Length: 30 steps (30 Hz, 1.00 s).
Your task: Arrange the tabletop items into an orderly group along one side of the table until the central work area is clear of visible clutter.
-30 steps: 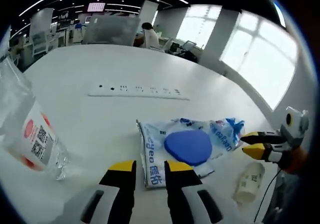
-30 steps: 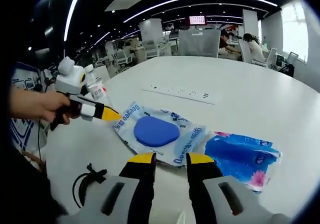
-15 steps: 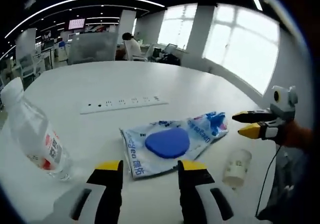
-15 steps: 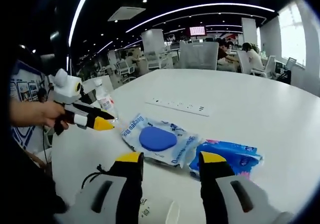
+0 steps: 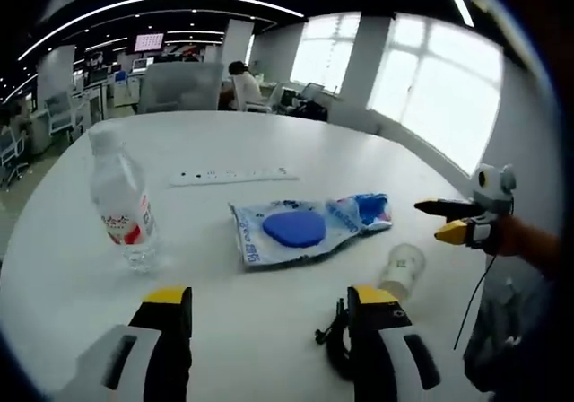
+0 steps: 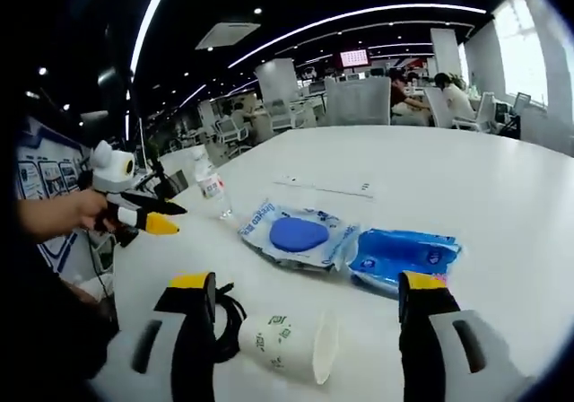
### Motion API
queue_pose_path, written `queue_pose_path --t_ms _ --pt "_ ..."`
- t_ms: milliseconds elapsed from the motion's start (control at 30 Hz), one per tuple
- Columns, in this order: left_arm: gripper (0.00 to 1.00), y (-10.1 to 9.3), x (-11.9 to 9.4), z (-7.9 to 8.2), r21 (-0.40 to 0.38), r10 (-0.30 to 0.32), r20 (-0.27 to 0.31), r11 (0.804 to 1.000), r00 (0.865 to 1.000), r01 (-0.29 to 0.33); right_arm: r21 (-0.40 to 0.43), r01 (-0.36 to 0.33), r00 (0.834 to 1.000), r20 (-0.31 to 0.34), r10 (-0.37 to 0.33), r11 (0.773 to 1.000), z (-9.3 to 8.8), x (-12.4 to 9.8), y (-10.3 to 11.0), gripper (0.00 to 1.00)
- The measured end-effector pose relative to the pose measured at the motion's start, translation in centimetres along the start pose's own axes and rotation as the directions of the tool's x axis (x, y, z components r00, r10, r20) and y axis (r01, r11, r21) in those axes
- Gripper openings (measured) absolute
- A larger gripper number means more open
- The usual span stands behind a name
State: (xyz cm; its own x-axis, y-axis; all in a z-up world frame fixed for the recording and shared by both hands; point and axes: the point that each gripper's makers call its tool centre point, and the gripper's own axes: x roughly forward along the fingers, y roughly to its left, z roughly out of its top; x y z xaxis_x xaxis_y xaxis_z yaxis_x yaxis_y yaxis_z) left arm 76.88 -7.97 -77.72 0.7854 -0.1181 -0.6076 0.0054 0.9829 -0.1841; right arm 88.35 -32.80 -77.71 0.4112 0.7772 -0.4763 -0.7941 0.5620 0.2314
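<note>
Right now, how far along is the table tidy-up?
Nothing looks done yet. The water bottle, wipes pack, blue tissue pack, tipped paper cup, black cable and power strip lie spread across the table. Nothing is in hand: left gripper and right gripper are open. Left: all the grouping.

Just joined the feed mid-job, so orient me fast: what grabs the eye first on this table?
The wet-wipes pack with its blue oval lid lies mid-table, a blue tissue pack touching its side. A paper cup lies tipped over between the right tool's wide-open jaws, a black cable coiled beside it. A clear water bottle stands upright ahead of the open left tool, a white power strip beyond.
</note>
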Motion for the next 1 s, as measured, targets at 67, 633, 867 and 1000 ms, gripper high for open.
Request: queue_pose_path --t_ms 67,633,867,1000 --pt "0.77 0.2 -0.6 -0.3 -0.006 -0.001 0.012 1.000 1.000 0.001 0.005 0.005 1.000 0.010 -0.005 1.000 -0.2 -0.7 0.0 0.86" --pt "0.90 -1.3 -4.4 -2.7 -0.024 -0.033 0.058 0.999 0.998 0.034 0.046 0.016 0.999 0.046 -0.018 0.999 -1.6 -3.4 -0.2 1.00" --pt "0.95 -0.8 -5.5 -2.7 -0.034 -0.035 0.083 0.999 0.996 0.037 0.032 0.012 0.999 0.040 -0.013 0.999 -2.3 -3.7 0.7 1.00" --pt "0.99 -0.9 -6.0 -2.7 -0.010 -0.045 0.087 0.999 0.995 0.046 0.018 0.010 0.999 0.034 -0.010 1.000 -2.3 -3.5 1.2 1.00"
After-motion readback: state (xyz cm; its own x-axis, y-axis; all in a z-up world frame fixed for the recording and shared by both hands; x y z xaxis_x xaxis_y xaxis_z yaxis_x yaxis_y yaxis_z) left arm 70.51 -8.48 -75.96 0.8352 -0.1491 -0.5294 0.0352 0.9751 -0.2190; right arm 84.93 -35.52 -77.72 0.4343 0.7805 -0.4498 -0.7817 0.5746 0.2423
